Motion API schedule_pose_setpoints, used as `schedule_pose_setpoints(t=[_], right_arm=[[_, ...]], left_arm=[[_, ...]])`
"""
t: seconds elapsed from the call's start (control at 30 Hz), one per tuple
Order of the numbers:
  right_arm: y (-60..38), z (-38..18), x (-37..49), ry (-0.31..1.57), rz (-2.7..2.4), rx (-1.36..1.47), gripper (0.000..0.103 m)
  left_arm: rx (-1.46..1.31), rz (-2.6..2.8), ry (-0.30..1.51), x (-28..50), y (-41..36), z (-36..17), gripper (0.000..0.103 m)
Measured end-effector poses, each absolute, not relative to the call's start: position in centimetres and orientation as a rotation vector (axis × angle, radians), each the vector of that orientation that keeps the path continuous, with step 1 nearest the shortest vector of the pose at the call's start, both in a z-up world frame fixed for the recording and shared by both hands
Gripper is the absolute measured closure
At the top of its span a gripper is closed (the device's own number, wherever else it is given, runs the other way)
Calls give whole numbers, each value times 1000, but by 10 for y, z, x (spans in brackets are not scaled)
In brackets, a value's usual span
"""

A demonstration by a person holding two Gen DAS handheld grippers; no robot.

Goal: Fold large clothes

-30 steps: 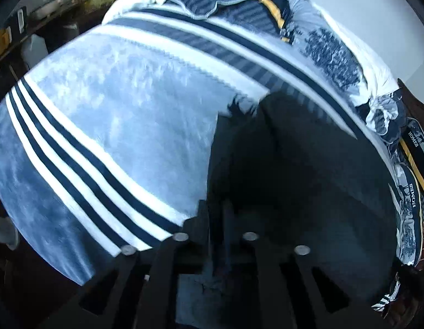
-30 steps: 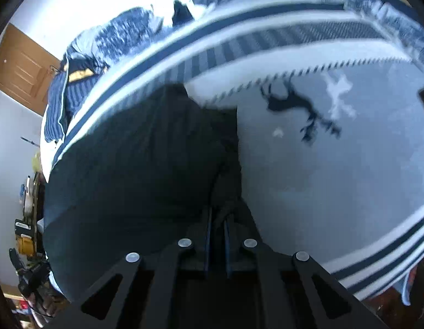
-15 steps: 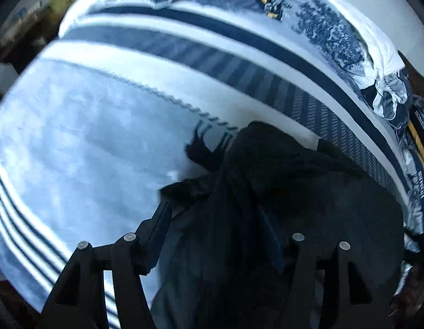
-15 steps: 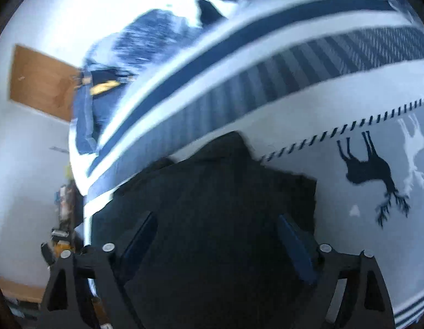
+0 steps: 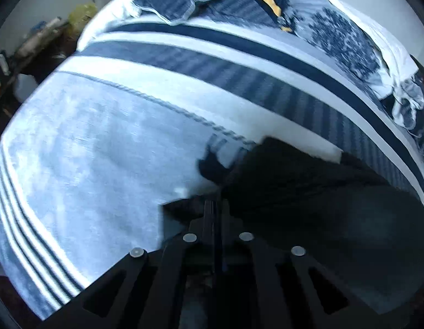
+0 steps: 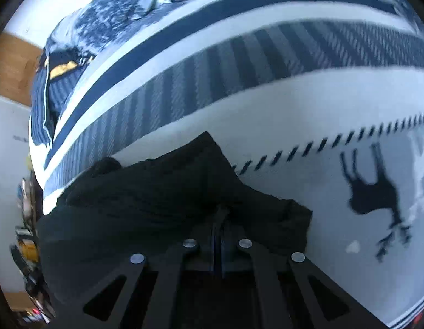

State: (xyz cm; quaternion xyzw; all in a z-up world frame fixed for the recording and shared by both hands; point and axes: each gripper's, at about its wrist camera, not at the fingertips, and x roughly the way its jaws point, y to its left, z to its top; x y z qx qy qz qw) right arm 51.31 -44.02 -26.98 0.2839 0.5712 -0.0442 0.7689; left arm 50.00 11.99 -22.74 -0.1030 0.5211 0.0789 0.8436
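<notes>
Spreading under all: striped deer-print blanket (image 5: 107,142) covers the bed.
Dark garment (image 6: 146,192): lies bunched on the blanket, just beside the printed deer (image 6: 373,192).
Left gripper (image 5: 212,211): fingers pressed together, clamped on a garment edge.
Right gripper (image 6: 218,219): fingers together, pinching the garment's fabric.
Risk: thin hold could slip, judging by the small bite; uneven pull may skew the fold.

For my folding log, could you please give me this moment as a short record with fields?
surface: striped blanket with a deer print
garment: black garment, bunched on the blanket
left gripper: fingers shut on the garment's edge
right gripper: fingers shut on the garment
background: bedding pile
</notes>
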Motion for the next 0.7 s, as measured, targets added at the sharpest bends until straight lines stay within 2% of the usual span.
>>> schedule_pose_setpoints(t=[0.1, 0.13, 0.17, 0.2, 0.23, 0.27, 0.33, 0.47, 0.7], right_arm=[[-437, -245, 496, 1194, -121, 597, 98], [-435, -233, 488, 1173, -128, 592, 96], [-433, -220, 477, 1141, -129, 591, 86], [-432, -209, 468, 1113, -121, 594, 71], [-427, -192, 457, 1069, -105, 593, 35], [-422, -179, 449, 1026, -95, 588, 16], [-405, -154, 434, 955, -41, 569, 16], [-337, -137, 437, 961, 128, 524, 16], [-230, -178, 489, 1110, 217, 310, 16]], left_arm=[[-227, 184, 1046, 484, 127, -200, 96], [-228, 194, 1002, 474, 129, -186, 91], [-222, 208, 976, 467, 131, -176, 73], [-212, 220, 942, 457, 128, -163, 59], [-207, 222, 916, 450, 125, -153, 34], [-200, 216, 869, 440, 117, -139, 28], [-169, 182, 821, 431, 96, -128, 28], [-62, 64, 882, 445, 32, -137, 26], [10, 88, 999, 474, -10, -187, 26]])
